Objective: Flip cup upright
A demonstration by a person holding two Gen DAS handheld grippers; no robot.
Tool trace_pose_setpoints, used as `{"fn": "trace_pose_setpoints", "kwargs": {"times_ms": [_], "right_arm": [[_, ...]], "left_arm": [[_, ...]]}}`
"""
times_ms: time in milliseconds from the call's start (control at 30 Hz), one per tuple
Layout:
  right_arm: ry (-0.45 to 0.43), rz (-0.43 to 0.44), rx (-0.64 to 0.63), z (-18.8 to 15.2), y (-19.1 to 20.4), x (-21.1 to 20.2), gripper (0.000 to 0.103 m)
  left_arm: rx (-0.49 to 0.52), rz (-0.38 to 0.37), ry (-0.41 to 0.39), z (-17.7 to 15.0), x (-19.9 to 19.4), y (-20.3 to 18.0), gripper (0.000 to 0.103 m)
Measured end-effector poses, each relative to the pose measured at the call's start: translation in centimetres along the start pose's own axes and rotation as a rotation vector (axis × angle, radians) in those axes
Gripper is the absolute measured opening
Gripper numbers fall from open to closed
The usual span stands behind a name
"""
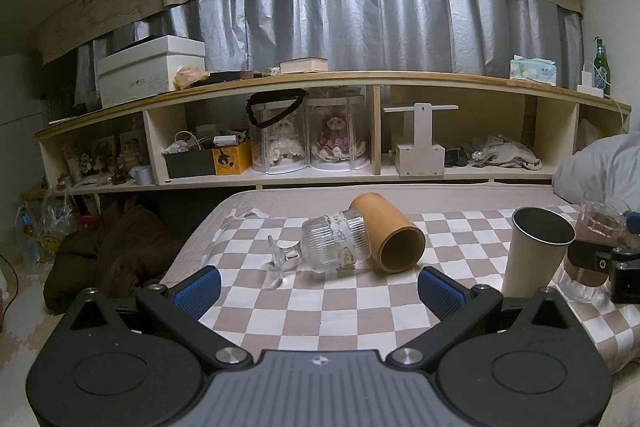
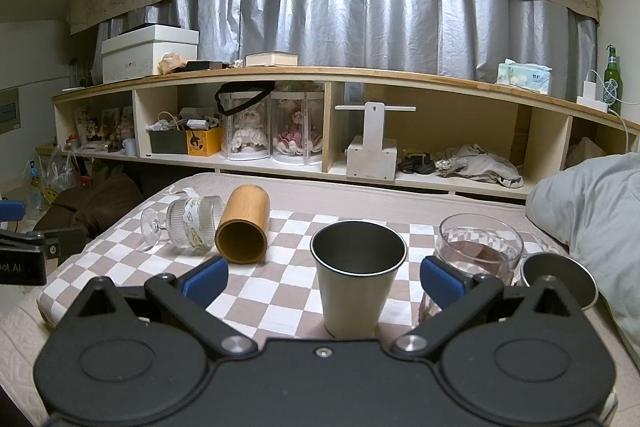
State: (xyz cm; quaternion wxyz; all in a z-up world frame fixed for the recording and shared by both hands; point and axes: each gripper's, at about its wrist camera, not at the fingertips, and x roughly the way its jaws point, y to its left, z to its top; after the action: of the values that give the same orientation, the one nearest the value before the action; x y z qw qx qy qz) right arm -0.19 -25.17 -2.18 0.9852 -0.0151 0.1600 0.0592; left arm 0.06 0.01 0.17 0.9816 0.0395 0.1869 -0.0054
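Observation:
A ribbed clear stemmed glass lies on its side on the checked cloth, foot toward the left; it also shows in the right wrist view. A bamboo cup lies on its side touching it, mouth toward me, also in the right wrist view. My left gripper is open and empty just short of the glass. My right gripper is open, its jaws either side of an upright metal cup without touching it; that cup shows at right in the left wrist view.
An upright clear glass stands right of the metal cup, with a round lid beside it. A grey pillow lies at right. The checked cloth covers the bed. A cluttered wooden shelf runs behind.

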Motion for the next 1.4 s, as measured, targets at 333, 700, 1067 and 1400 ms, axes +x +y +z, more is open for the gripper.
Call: {"fn": "trace_pose_setpoints", "kwargs": {"times_ms": [333,700,1067,1400], "right_arm": [[0.001,0.000,-0.001,0.00,0.01,0.04,0.103],[0.003,0.001,-0.003,-0.27,-0.09,0.25,0.103],[0.005,0.001,-0.004,-0.07,0.02,0.11,0.103],[0.005,0.000,-0.003,-0.21,-0.14,0.24,0.103]], "left_arm": [[-0.001,-0.002,-0.001,0.01,-0.01,0.04,0.103],[0.001,0.001,-0.002,0.16,-0.27,0.52,0.103],[-0.001,0.000,-0.003,0.13,-0.27,0.52,0.103],[0.000,0.000,-0.003,0.12,-0.26,0.48,0.103]]}}
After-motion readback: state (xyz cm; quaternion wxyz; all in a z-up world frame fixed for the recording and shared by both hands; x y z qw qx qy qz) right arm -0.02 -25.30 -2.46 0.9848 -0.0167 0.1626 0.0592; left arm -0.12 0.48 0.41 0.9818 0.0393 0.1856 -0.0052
